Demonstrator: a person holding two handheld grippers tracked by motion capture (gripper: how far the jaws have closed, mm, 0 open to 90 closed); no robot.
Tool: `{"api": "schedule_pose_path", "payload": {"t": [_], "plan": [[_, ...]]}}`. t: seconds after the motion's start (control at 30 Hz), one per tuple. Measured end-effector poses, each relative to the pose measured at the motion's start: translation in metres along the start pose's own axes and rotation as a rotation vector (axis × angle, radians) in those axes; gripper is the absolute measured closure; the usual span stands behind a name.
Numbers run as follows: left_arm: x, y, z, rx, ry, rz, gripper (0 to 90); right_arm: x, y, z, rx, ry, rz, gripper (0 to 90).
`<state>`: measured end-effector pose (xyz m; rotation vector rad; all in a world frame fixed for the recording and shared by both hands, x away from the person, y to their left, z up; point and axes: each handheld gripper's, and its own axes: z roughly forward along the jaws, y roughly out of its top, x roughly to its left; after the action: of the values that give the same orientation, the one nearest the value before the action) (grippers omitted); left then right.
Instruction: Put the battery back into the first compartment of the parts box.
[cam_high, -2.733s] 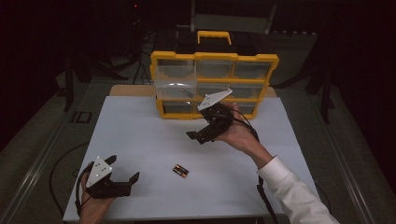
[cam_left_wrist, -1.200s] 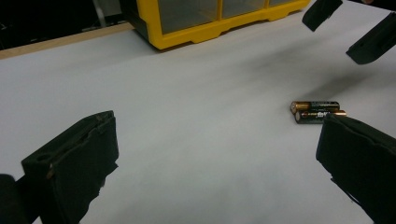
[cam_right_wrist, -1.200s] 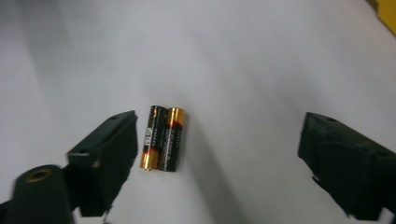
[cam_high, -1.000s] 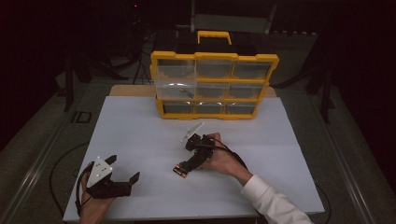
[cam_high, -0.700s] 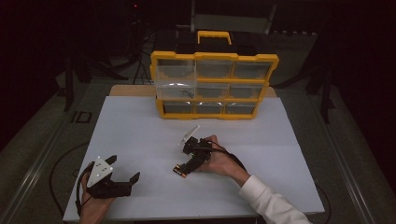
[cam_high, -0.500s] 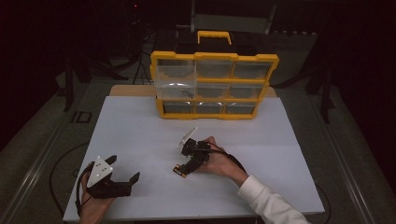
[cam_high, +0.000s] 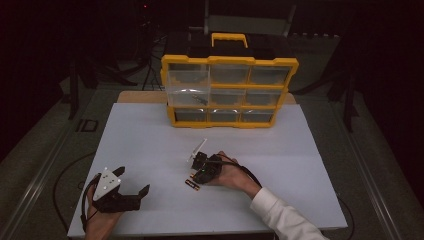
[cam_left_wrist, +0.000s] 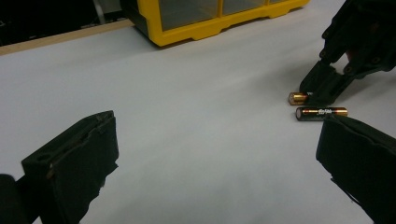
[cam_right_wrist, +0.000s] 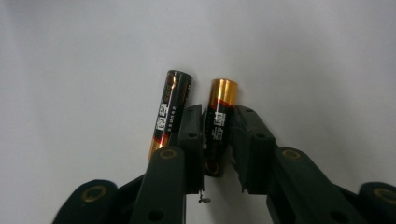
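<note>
White table (cam_high: 150, 135) under dim light, with darkness beyond its edges. At the middle of the near half, the right gripper (cam_right_wrist: 217, 140) pointed down, its jaws narrowed around one battery (cam_right_wrist: 219, 119) and seemingly touching both its sides. That battery's long axis ran along the jaws. A second battery (cam_right_wrist: 169, 112) lay just beside the first, outside the jaws, nearly parallel. The left gripper (cam_high: 122, 195) rested near the near left corner, jaws wide and empty, well apart from both. A yellow organiser box (cam_high: 227, 90) stood at the far edge, with bare table between.
</note>
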<state>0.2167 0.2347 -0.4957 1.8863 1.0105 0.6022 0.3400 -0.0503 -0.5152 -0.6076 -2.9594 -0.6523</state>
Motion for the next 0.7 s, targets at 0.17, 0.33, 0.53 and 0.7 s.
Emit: {"api": "schedule_pose_path", "payload": {"t": [0.17,0.33,0.53,0.7], "plan": [[0.0,0.0,0.0,-0.002,0.0,-0.001,0.0,0.002,0.001,0.001,0.005,-0.024,-0.019,76.2],[0.0,0.0,0.0,-0.001,0.002,-0.002,0.0,0.003,0.002,0.001,0.009,-0.035,-0.035,76.7],[0.0,0.0,0.0,-0.001,0.003,-0.002,0.0,-0.003,0.001,-0.01,-0.021,-0.017,0.001,76.7],[0.0,0.0,0.0,0.001,0.002,-0.002,0.0,-0.006,-0.002,-0.018,-0.033,-0.019,0.0,76.7]]}}
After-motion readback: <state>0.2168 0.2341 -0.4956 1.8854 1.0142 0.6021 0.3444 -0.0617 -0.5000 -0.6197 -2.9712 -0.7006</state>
